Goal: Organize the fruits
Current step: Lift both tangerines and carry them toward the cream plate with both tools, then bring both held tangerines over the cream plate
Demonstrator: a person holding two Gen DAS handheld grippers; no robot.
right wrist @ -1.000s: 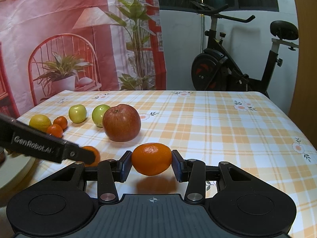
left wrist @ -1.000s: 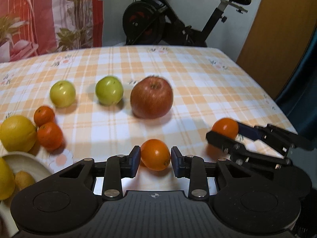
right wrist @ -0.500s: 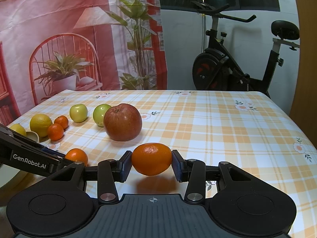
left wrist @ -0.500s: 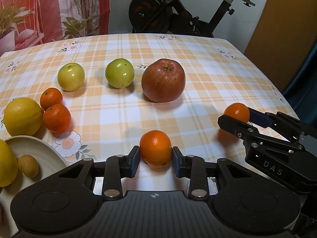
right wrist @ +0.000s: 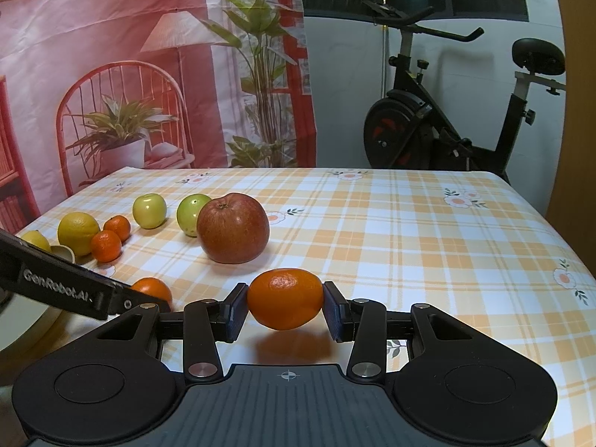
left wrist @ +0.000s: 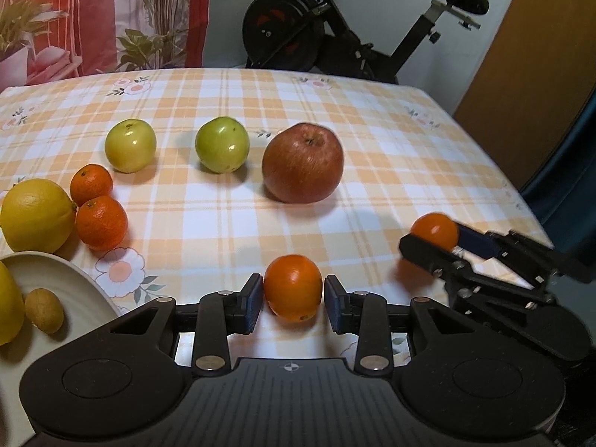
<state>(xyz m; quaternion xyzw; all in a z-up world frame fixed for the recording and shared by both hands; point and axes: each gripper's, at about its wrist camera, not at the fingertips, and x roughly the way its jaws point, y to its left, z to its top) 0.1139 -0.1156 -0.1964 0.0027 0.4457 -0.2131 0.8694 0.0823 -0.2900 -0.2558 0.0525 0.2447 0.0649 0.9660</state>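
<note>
On my left wrist view, the left hand-held gripper has an orange sitting on the worktop between its pads. The jaws have just been opening: I see a thin gap on the right pad, and the left pad is at most just touching the peel, so the fruit lies loose rather than clamped.

The right hand-held gripper is narrow and clamped on a second orange, both pads pressed against its sides. That fruit hangs above the checked cloth with its shadow under it. From the left view I see the same gripper at the right edge, the orange at its tips.

Further back lies a red apple near the middle. To its left are two green apples, apart from one another. Further left, two tangerines touch each other, and the nearer one rests against a big lemon. A pale plate at the near left corner carries a small brown fruit and a yellow fruit cut off by the frame edge.

Behind the worktop stand an exercise bike and a printed curtain.
</note>
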